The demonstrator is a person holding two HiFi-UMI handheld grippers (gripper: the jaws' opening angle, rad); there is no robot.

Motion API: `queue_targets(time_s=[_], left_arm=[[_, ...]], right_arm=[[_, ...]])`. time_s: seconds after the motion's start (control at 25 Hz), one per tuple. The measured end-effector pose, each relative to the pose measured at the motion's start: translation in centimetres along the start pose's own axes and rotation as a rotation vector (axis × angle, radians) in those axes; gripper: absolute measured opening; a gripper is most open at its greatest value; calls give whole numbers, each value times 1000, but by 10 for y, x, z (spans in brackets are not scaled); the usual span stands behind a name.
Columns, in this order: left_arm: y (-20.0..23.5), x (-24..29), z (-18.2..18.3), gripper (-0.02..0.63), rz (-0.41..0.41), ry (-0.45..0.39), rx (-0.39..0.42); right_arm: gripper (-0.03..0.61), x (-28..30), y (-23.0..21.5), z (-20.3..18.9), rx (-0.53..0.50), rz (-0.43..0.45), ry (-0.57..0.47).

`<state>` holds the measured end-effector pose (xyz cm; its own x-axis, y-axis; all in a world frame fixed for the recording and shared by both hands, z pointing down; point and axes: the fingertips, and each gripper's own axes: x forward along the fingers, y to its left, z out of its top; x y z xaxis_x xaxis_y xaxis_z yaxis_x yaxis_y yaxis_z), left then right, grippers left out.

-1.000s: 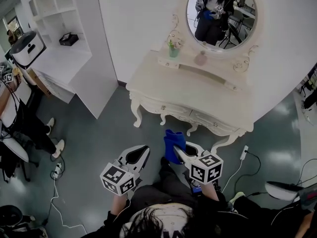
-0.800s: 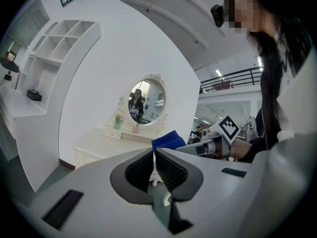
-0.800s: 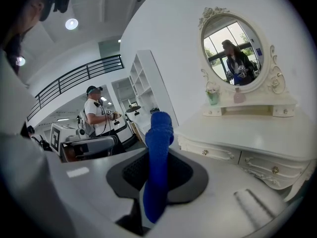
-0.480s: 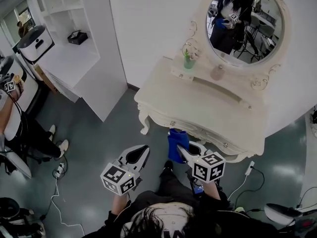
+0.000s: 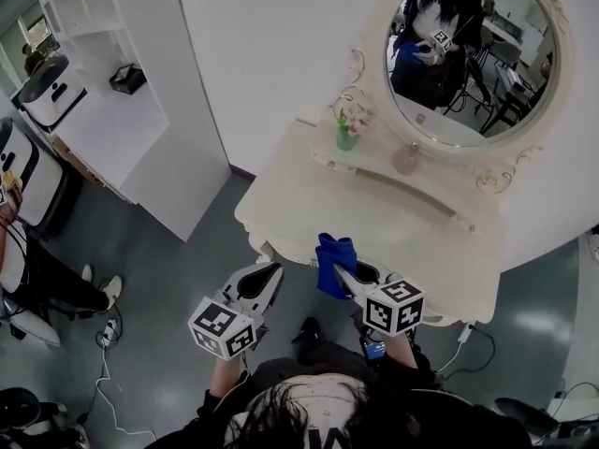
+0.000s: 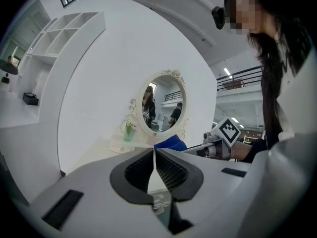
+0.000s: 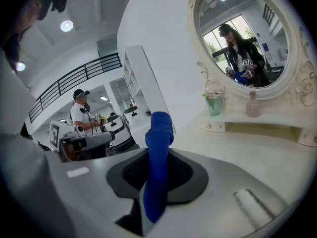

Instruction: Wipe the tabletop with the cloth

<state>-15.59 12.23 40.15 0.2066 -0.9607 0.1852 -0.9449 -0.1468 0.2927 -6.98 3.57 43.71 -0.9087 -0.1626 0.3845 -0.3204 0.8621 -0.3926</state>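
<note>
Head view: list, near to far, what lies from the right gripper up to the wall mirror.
The right gripper → dark blue cloth clamped in its fingers → cream dressing-table top → small pink bottle → oval mirror in an ornate cream frame.

grippers: two in shot, left gripper (image 5: 269, 273) and right gripper (image 5: 341, 274)
cloth (image 5: 332, 255): one, blue
dressing table (image 5: 374, 221): just one
mirror (image 5: 473, 54): one, oval
green cup (image 5: 347, 139): one
pink bottle (image 5: 406, 160): one
shelf unit (image 5: 105, 115): one
</note>
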Motion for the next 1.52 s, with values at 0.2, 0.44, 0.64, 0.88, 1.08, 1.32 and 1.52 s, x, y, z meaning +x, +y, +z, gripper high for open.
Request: queue_targets(time_s=[0.2,0.44,0.64,0.88,1.08,1.32,1.52], left_arm=[[7,33,10,-3,-1,2,16],[14,52,15,-3,18,26,29],[8,65,19,-3,9,36,41],[6,72,12,-3,0,76,48],[14,79,10,-3,-20,105,52],[40,100,14,-3,-62,128,45],[70,118,21,-3,-110,155,45]], right_arm=[[80,9,-30,16,4,2,-6],[80,11,-47,25,25,18,-21],[80,9,-61,30,39,10,-30],[80,9,-68,25,67,8,-33],[80,16,-77,23,97,-14,-40],[80,36,-92,26,125,-61,-29],[80,66,-106,35,155,-110,-23]])
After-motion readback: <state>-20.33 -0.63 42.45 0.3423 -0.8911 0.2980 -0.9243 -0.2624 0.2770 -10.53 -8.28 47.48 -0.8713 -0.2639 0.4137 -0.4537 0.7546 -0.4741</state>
